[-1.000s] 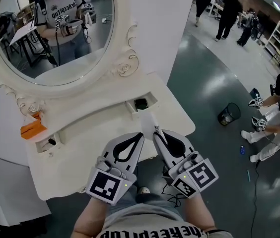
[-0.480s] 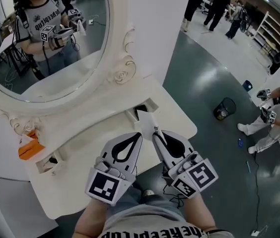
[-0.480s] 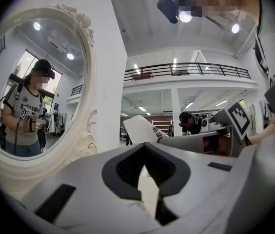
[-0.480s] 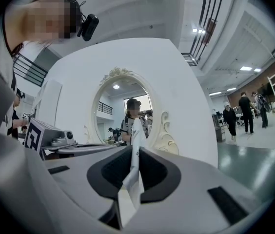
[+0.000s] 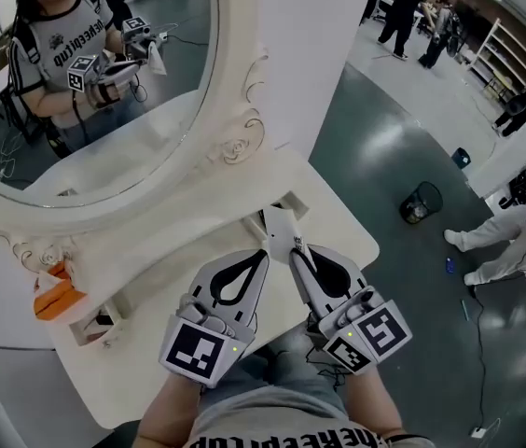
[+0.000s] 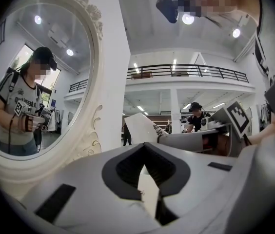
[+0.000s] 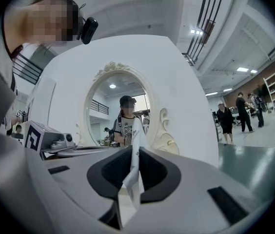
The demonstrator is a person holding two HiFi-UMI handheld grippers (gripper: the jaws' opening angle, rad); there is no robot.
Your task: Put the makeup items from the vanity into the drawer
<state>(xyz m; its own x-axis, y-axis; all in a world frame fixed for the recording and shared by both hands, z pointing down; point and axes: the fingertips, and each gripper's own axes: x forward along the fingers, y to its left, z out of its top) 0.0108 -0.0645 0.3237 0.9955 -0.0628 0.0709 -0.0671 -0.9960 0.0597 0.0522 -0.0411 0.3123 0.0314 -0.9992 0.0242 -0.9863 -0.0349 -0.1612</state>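
My right gripper is shut on a flat white packet with a small printed label, and holds it upright over the white vanity top. In the right gripper view the packet stands edge-on between the jaws of the right gripper. My left gripper hangs just left of it, shut, with nothing in it. In the left gripper view the jaws of the left gripper meet, and the packet shows beyond them. A small drawer at the vanity's back right is mostly hidden behind the packet.
A big oval mirror in an ornate white frame rises behind the vanity. An orange item lies at the far left beside another small open drawer. On the floor to the right stand a black bin and people.
Both grippers keep their grip and their place in view. The vanity has slid slightly in the picture. The right drawer's dark inside, visible earlier, is now behind the packet.
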